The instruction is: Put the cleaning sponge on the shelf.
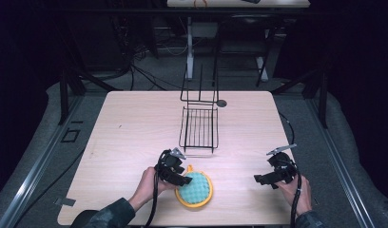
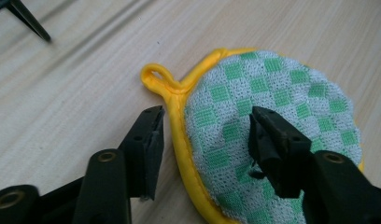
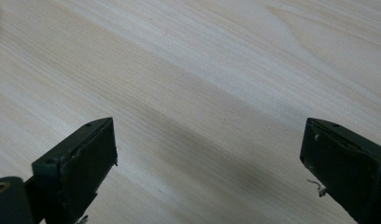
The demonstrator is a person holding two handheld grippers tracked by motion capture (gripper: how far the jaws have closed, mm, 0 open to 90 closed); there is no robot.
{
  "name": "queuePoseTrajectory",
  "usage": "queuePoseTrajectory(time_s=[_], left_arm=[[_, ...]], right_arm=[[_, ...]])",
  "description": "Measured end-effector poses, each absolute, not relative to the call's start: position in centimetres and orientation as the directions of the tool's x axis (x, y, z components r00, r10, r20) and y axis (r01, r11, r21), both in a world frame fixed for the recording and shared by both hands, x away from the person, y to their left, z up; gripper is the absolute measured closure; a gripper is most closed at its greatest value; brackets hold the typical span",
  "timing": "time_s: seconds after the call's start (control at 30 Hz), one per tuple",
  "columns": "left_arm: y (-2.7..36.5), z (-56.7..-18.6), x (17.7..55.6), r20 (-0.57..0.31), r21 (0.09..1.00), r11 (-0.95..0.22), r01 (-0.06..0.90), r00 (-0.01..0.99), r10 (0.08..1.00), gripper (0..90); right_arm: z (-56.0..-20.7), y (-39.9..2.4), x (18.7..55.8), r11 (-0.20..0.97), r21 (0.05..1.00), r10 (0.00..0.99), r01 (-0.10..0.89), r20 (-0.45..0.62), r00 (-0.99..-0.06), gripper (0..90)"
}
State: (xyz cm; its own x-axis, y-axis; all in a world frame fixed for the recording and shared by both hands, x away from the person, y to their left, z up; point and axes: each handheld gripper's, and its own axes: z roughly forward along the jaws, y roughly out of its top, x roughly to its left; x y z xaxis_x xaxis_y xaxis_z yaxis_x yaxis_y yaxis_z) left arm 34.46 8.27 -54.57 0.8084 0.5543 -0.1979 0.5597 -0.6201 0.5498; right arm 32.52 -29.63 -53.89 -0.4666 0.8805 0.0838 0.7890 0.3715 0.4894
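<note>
Your left gripper (image 2: 205,128) sits low over a round pot holder (image 2: 272,135), jaws parted and straddling its yellow-bound edge: one jaw rests on the bare wood beside the trim, the other on the green-and-white checked face. Nothing is clamped. A small yellow hanging loop (image 2: 153,77) sticks out from the rim just past the jaws. The pot holder's near edge is cut off by the frame and partly covered by the gripper.

From above, your left hand (image 1: 145,186) holds that gripper (image 1: 182,179) at the pot holder's (image 1: 198,189) left side, near the front edge of the light wooden table (image 1: 135,123). Your right gripper (image 1: 257,179) is well apart to the right, jaws spread wide over bare wood (image 3: 202,93), holding nothing.

Farther back, mid-table, stands a black wire rack (image 1: 199,126); its upright rods blur into the dark background. No writing is legible anywhere.
</note>
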Motion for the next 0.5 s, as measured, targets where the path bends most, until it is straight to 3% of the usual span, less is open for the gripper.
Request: queuePoseTrajectory(time_s=[0.17, 0.5], left_arm=[[8.39, -55.05, 34.45, -0.24, 0.546, -0.602, 0.582, 0.798, 0.553, 58.5], [8.54, -55.2, 34.47, -0.233, 0.567, -0.597, 0.567, 0.806, 0.545, 72.2]], right_arm=[[-53.98, -29.67, 32.58, 0.384, 0.489, 0.875, 0.783, 0.076, -0.477, 3.4], [-53.78, -29.41, 32.48, 0.395, 0.501, 0.869, 0.77, 0.069, -0.49, 4.0]])
